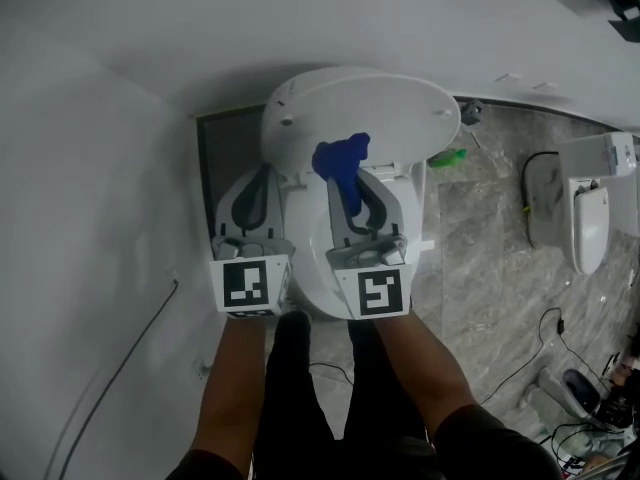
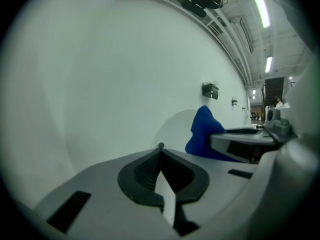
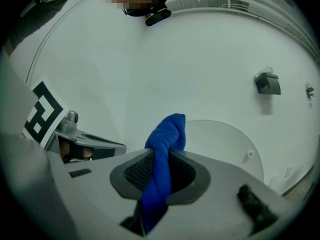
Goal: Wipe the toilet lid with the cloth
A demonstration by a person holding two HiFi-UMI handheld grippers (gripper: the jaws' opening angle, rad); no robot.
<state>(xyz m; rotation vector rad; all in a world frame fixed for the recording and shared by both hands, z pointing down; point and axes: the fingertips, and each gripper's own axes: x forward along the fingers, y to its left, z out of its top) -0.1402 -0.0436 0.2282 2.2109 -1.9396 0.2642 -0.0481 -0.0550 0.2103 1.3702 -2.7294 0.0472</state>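
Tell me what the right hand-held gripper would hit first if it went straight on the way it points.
Most likely the raised toilet lid; the blue cloth clamped in the right hand-held gripper would touch it first. Depth is unclear.

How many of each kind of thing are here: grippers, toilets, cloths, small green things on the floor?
Grippers: 2 (left gripper, right gripper)
Toilets: 2 (near toilet, far toilet)
Cloths: 1 (blue cloth)
Green things: 1 (green item)
Total: 6
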